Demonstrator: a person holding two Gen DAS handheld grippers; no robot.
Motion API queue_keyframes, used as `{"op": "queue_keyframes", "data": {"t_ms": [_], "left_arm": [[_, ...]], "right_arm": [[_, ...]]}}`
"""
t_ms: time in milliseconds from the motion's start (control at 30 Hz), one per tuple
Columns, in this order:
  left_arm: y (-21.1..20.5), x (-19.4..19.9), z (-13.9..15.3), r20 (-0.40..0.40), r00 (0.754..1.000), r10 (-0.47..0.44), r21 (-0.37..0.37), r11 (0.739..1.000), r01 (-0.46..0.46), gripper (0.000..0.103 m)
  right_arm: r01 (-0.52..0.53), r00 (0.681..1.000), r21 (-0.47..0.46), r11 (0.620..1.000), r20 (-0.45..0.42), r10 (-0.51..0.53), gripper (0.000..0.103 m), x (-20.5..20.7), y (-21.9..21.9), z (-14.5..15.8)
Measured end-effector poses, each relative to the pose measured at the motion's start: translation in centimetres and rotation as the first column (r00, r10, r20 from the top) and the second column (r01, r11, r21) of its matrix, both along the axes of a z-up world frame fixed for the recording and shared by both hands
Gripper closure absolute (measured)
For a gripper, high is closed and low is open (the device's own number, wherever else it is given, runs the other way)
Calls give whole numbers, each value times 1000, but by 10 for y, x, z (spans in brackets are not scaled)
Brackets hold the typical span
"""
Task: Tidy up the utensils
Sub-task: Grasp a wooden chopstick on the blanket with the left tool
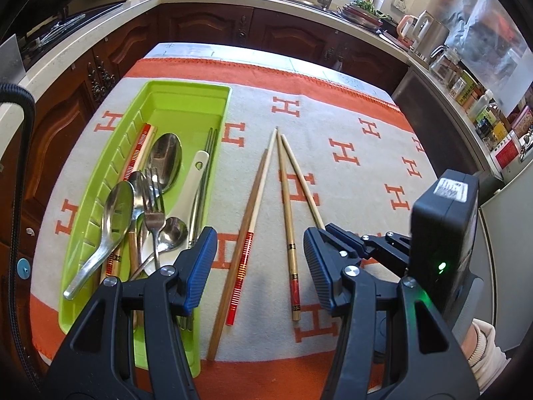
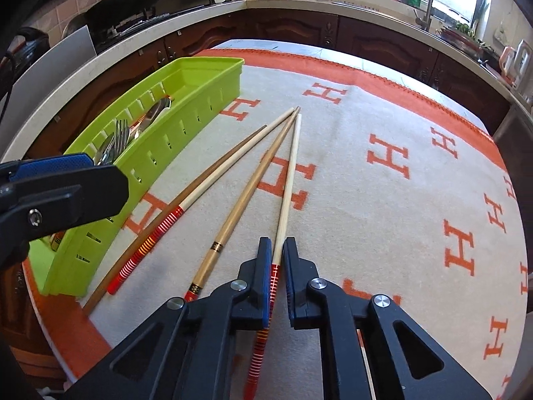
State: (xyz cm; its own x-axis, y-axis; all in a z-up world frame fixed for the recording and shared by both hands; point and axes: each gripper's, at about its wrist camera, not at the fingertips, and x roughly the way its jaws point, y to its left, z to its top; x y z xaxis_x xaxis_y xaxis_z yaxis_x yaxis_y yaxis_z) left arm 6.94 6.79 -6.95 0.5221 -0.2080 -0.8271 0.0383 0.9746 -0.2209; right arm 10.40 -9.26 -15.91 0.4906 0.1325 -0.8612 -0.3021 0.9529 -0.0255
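Nearest in the right wrist view, the right hand-held gripper (image 2: 277, 250) is closed almost fully on a pale chopstick with a red striped handle (image 2: 289, 180) — the blue pads are pressed against its banded end, and its tip is seen close to the tips of the others. In the left wrist view, the left hand-held gripper (image 1: 260, 260) is held about half open above the cloth, nothing between its jaws. Below and beyond it, three loose chopsticks are laid on the tabletop (image 1: 349, 126), which is covered by a cream cloth with orange H letters: a plain brown chopstick (image 1: 245, 220), a red-banded chopstick (image 1: 258, 196) just beside it, and a bamboo chopstick with a dark red end (image 1: 287, 220) — their tips converging. To the left, a lime-green cutlery tray (image 1: 186, 100) is set lengthwise, just beside the brown chopstick; steel spoons (image 1: 165, 160), a fork (image 1: 154, 200), a white spoon handle (image 1: 196, 180) and further chopsticks are piled in its near half. Farther off, dark wooden cabinets (image 1: 206, 26) are seen.
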Motion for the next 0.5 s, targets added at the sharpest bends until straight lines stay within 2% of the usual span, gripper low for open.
{"op": "queue_keyframes", "data": {"t_ms": [167,333,500], "left_arm": [[-11,3,-9,-26,999,-24,-1,1000,24,52],[-29,11,-26,-71,996,-53,-6,999,53,53],[-46,22,-43,-95,994,-50,35,998,54,66]], "right_arm": [[112,994,104,988,-22,-110,98,1,-34,4],[173,985,182,968,-6,-175,98,-5,-61,16],[182,983,208,961,0,-186,98,-12,-72,23]]}}
